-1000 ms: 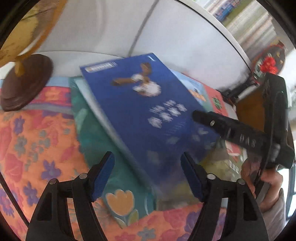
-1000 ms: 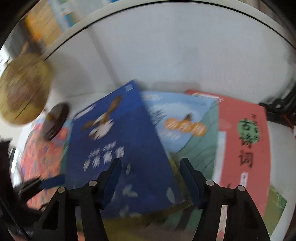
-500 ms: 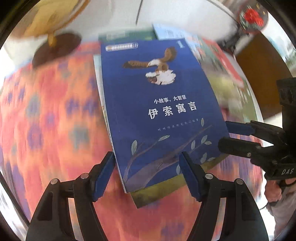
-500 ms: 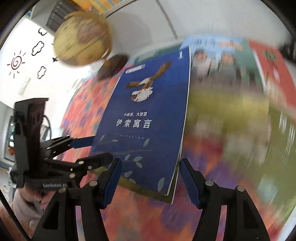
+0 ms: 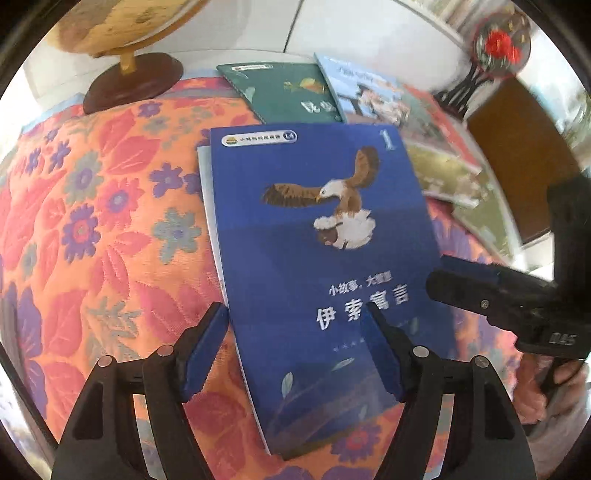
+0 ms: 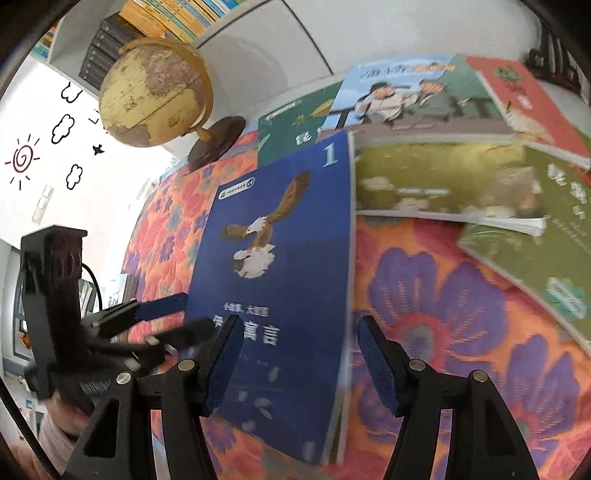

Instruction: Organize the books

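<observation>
Shelved books [image 6: 162, 16] only behind right claw [image 6: 297, 354]; perhaps wall-stickers [image 6: 22, 160]

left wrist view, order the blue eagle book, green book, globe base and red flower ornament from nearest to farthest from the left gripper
1. Blue eagle book, its lower part between the left gripper fingers.
2. Green book, beyond the blue book's top edge.
3. Globe base, far left, and red flower ornament, far right: too close to call.
</observation>
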`<state>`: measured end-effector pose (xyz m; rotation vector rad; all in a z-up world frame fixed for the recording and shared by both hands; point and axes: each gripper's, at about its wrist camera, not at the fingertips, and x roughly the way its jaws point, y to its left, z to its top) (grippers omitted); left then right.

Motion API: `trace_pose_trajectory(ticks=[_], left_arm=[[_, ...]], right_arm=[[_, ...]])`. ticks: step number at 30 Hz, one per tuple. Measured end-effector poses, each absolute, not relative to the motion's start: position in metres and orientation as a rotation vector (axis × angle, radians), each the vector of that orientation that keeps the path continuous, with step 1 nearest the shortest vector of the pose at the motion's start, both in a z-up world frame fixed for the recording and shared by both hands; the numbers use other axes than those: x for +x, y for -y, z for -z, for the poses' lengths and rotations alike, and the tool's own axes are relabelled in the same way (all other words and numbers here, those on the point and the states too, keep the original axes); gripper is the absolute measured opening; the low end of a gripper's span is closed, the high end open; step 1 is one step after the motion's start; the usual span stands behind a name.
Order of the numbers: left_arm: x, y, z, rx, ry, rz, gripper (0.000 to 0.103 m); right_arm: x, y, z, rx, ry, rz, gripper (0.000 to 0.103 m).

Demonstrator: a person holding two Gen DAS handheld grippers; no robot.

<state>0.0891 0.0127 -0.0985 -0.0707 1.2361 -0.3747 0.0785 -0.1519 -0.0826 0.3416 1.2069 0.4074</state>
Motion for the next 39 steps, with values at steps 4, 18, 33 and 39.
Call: trace_pose_trajectory(ticks=[4, 18, 33, 39], left_arm=[[0.076, -0.006, 0.092, -0.02, -1.237, 0.392, 0.071], [0.01, 0.041, 0.096, 0.084, -1.292, 0.555, 0.075], [0.056, -0.021, 0.118, -0.416, -1.454, 0.712, 0.047], [0.059, -0.025, 0.128, -0.556, -1.482, 0.769, 0.043]], right_arm=[[0.067, 0.147, 0.08, 0.307, -1.2, -0.38, 0.068], [-0.024, 0.183, 0.09, 0.373, -1.338, -0.314, 0.07], [-0.028, 0.262, 0.135, 0.804, -1.285, -0.525, 0.009], [-0.025, 0.264, 0.139, 0.836, -1.28, -0.573, 0.009]])
